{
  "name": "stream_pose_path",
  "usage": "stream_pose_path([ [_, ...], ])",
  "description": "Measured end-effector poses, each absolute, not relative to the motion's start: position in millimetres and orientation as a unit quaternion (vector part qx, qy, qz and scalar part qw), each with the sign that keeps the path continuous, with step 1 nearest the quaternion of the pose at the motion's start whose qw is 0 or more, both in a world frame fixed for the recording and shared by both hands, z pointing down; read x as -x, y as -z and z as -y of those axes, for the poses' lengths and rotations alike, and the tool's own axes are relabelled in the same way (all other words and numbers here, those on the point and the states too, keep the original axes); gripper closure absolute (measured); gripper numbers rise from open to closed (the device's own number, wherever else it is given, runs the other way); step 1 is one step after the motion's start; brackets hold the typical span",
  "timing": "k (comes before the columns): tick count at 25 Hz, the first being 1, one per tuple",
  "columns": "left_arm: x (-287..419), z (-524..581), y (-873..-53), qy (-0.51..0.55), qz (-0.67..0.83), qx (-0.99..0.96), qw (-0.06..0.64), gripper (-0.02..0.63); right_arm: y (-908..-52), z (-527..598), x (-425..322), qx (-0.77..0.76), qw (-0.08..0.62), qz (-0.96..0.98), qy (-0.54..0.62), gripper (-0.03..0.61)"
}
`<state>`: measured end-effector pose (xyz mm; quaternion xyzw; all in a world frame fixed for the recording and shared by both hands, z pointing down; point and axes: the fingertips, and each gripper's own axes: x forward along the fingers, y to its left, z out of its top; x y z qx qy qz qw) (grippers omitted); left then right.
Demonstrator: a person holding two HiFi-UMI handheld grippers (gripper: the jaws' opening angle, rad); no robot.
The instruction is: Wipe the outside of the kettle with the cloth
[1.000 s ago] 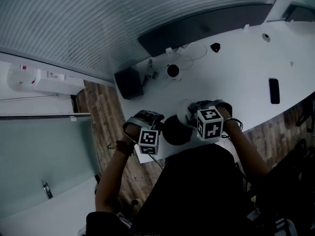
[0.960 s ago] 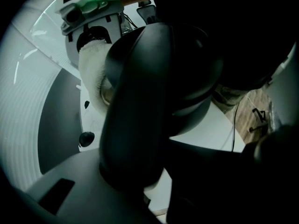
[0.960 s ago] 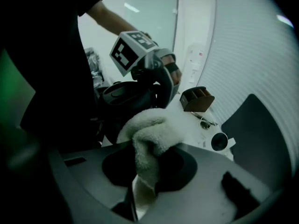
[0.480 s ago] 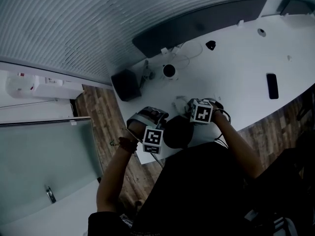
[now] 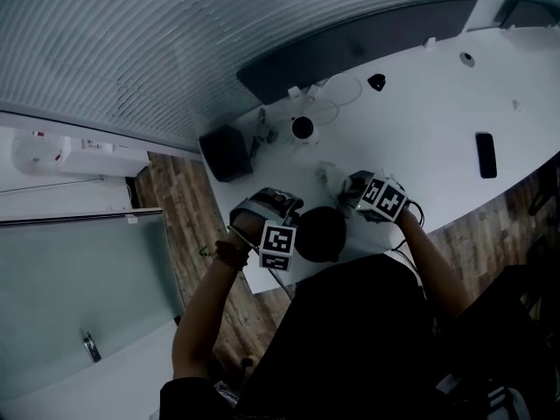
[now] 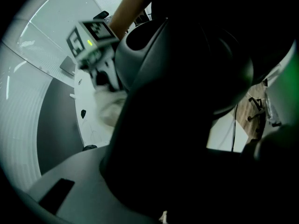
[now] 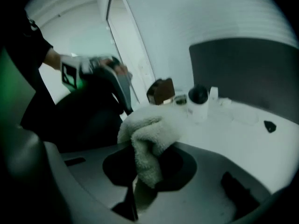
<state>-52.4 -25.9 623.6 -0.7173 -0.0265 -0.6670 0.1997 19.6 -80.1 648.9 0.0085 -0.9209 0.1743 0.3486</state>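
The black kettle (image 5: 319,233) stands near the front edge of the white table (image 5: 429,129). It fills the left gripper view as a dark mass (image 6: 177,101). My left gripper (image 5: 267,221) is at its left, shut on the kettle's handle (image 7: 119,90). My right gripper (image 5: 372,191) is at the kettle's far right side, shut on a pale fluffy cloth (image 7: 147,139). The cloth (image 5: 332,178) bunches beside the kettle's body (image 7: 84,120); whether it touches I cannot tell. The right gripper's cube (image 6: 91,41) and the cloth (image 6: 110,108) show past the kettle.
A white pot with a black lid (image 5: 303,129) and a dark box (image 5: 226,151) stand farther back by a dark wall panel (image 5: 350,42). A black phone (image 5: 485,154) lies to the right. Wooden floor (image 5: 188,226) lies below the table's left edge.
My right gripper with the cloth moved away from me along the kettle's side, then a little to the right, its cube turning. My left gripper stayed on the handle.
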Motion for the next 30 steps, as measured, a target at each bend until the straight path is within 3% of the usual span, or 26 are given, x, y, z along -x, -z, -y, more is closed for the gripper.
stream_pose_path([
  [3,53,28,-624,0.665,0.031,0.718,0.201,0.486,-552,90,-12,0.006,0.229,0.957,-0.178,0.514],
  [5,53,27,-624,0.666,0.033,0.718,0.199,0.488,-517,78,-2,0.046,0.202,0.963,-0.171,0.514],
  [10,53,26,-624,0.670,0.030,0.717,0.191,0.488,-554,41,25,0.086,0.262,0.948,-0.161,0.515],
  [15,52,28,-624,0.671,0.027,0.716,0.189,0.488,-588,60,27,0.040,0.228,0.940,-0.251,0.515],
  [24,53,27,-624,0.671,0.027,0.717,0.187,0.488,-702,59,-1,-0.017,0.270,0.855,-0.442,0.515],
  [28,53,27,-625,0.672,0.026,0.716,0.188,0.488,-718,59,-9,-0.040,0.313,0.853,-0.416,0.515],
  [30,53,26,-624,0.672,0.025,0.716,0.188,0.488,-705,69,-11,-0.053,0.298,0.868,-0.393,0.515],
])
